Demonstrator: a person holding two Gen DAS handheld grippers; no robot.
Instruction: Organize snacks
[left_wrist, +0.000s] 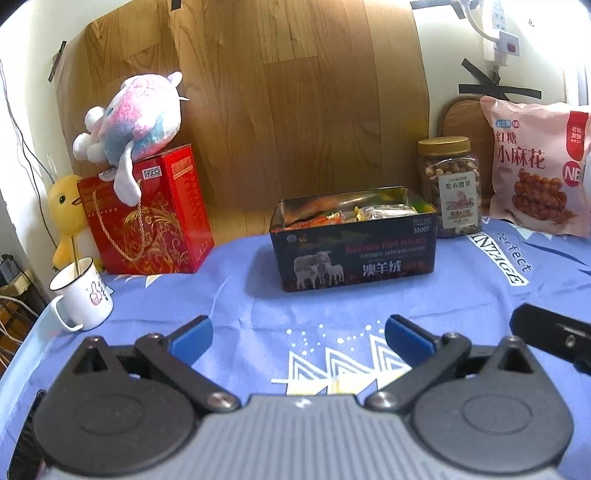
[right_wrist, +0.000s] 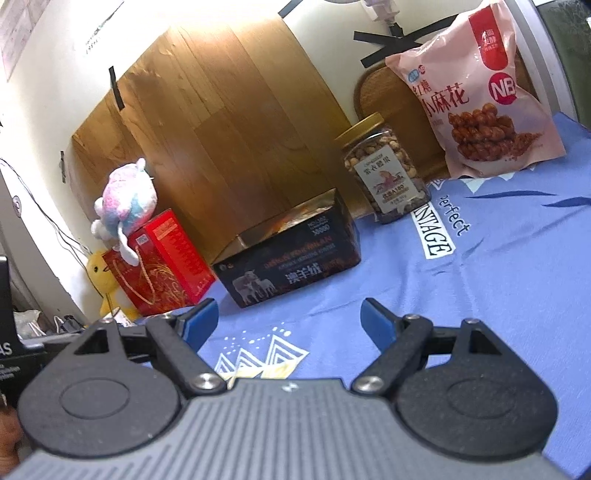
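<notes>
Both grippers are just hanging over the blue cloth (left_wrist: 461, 295) with nothing in them. The left gripper (left_wrist: 299, 341) has its blue fingers (left_wrist: 192, 338) spread wide, bare cloth between them, right over the white triangle print (left_wrist: 332, 365). The right gripper (right_wrist: 288, 325) is the same deal: wide apart, nothing held, tilted a fair bit so that whole view leans. You can see a black piece of it poking in at the right edge of the left camera (left_wrist: 554, 336).

Straight ahead of the left gripper, a bit back on the cloth, sits the dark tin box (left_wrist: 354, 251) with sheep on the front. It has no lid on and there are wrapped snacks (left_wrist: 354, 214) piled inside, orange and silvery wrappers mostly. From the right camera you only see the tin's front and a bit of the inner wall.

Just right of the tin is a clear jar of nuts (left_wrist: 452, 188) with a gold lid, upright. Further right, a big pink bag of twisted dough snacks (left_wrist: 539, 166) stands propped up at the back.

Off to the left: a red gift box (left_wrist: 147, 214) with a pink and blue plush toy (left_wrist: 136, 118) on top, a yellow duck plush (left_wrist: 68, 218) tucked beside it, and a white mug (left_wrist: 83, 293) near the cloth's edge. A wood-look panel (left_wrist: 295, 110) is taped to the wall behind it all.
</notes>
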